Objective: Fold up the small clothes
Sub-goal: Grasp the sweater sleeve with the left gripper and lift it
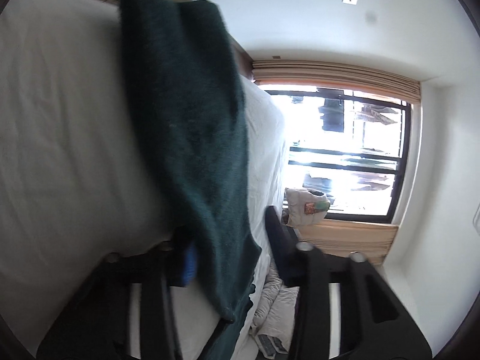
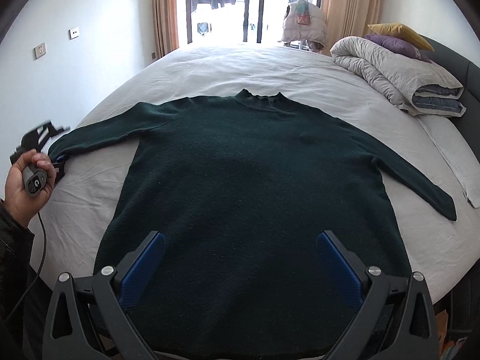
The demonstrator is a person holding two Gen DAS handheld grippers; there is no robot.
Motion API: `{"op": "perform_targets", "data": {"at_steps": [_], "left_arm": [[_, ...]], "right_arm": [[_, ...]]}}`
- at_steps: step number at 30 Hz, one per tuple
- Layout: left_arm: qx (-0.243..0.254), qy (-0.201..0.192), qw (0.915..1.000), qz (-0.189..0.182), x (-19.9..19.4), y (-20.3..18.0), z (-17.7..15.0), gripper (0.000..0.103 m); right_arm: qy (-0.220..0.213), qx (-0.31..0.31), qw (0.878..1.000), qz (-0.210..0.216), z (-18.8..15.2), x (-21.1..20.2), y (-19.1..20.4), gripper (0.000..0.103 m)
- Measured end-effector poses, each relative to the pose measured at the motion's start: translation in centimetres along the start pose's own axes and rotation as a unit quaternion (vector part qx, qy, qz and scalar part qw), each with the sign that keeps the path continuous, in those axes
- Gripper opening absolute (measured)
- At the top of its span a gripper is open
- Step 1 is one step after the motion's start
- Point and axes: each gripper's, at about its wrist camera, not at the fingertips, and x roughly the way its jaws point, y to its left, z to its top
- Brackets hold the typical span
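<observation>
A dark green knit sweater (image 2: 246,180) lies flat on the white bed sheet (image 2: 240,66), neck towards the window and both sleeves spread out. My right gripper (image 2: 240,258) hovers open over the hem with nothing between its blue pads (image 2: 144,267). A hand (image 2: 21,186) holds my left gripper (image 2: 55,156) at the cuff of the left sleeve. In the rolled left wrist view that sleeve (image 1: 186,120) runs between the narrowed jaws of the left gripper (image 1: 228,225). One blue pad (image 1: 189,265) lies against the knit. A strip of sheet shows between the sleeve and the other finger (image 1: 282,240).
At the right of the bed lie a folded grey duvet (image 2: 399,72), a purple pillow (image 2: 396,43) and a yellow pillow (image 2: 399,31). A pale padded jacket (image 2: 304,27) hangs by the curtained window (image 2: 219,6). A dark bed frame (image 2: 468,75) edges the right side. A cable (image 2: 42,240) hangs from the left handle.
</observation>
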Motion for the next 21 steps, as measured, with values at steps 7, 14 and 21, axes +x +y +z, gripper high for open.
{"op": "perform_targets", "data": {"at_steps": [7,14,21], "left_arm": [[-0.001,-0.029,0.9996,-0.002,0.9,1.5,1.4,0.027],[0.003,-0.064,0.9979,0.009,1.3,1.9,1.4,0.015],[0.119,-0.102,0.986,0.057,1.4,-3.2,0.1,0.004]], "right_arm": [[0.005,0.032,0.999,0.015,-0.3,1.1,-2.0,0.103],[0.004,0.074,0.997,0.03,-0.7,2.0,-5.1,0.101],[-0.002,0.153,0.987,0.044,-1.1,2.9,-11.3,0.085]]}}
